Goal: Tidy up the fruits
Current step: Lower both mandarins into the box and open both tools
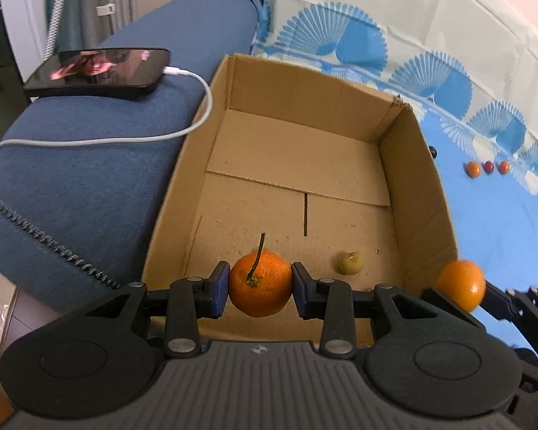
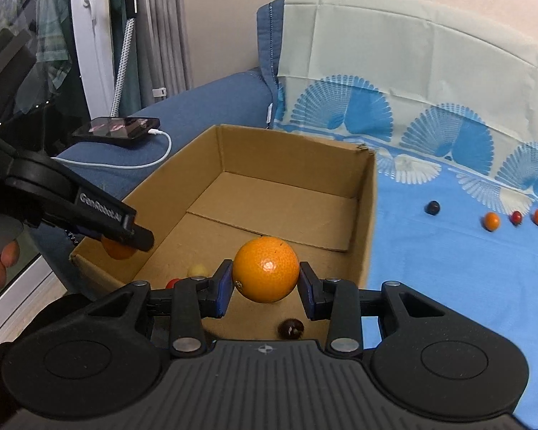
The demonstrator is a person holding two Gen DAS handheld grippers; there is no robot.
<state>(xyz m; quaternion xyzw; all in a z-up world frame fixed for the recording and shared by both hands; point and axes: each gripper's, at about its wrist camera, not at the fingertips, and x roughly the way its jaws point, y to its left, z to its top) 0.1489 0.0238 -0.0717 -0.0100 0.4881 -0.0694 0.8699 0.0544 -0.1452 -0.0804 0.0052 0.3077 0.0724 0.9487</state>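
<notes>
Both grippers over the cardboard box (image 1: 409,165), each holding an orange.

Left gripper (image 1: 260,284): jaws narrowed, pads clamping the stemmed orange (image 1: 260,283) above the box floor. Right gripper (image 2: 265,275): jaws likewise pinching a smooth orange (image 2: 265,269) over the box's near end. Four small fruits (image 2: 491,220) on the blue cloth (image 2: 448,268).

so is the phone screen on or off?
On: the phone on the blue cushion shows a lit picture, with a white cable plugged in.
</notes>
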